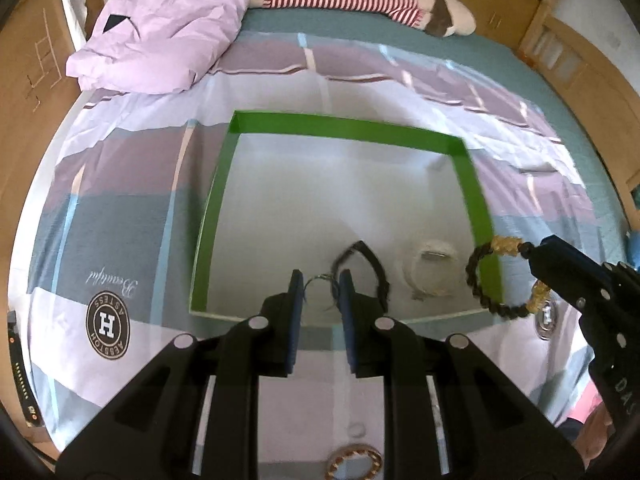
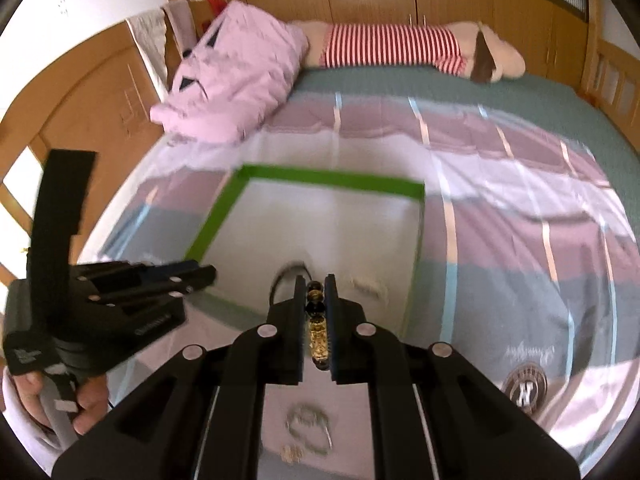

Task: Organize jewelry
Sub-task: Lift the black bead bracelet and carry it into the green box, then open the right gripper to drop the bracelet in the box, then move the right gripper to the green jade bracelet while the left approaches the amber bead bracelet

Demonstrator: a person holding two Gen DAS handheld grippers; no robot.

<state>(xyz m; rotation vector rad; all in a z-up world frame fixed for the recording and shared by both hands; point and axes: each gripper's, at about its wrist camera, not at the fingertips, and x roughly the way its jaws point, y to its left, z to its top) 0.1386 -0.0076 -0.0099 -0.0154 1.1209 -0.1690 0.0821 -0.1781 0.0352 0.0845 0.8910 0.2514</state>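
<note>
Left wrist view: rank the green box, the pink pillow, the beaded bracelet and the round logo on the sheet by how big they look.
1. green box
2. pink pillow
3. beaded bracelet and round logo: they look alike, and the bracelet is lifted nearer the camera, so unranked.

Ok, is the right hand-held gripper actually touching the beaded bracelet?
Touching. The right wrist view shows the right hand-held gripper clamped on the beaded bracelet, beads squeezed between both pads.

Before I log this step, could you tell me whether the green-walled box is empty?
Not empty. The green-walled box already holds a dark bracelet and a pale bangle on its white floor.
</note>
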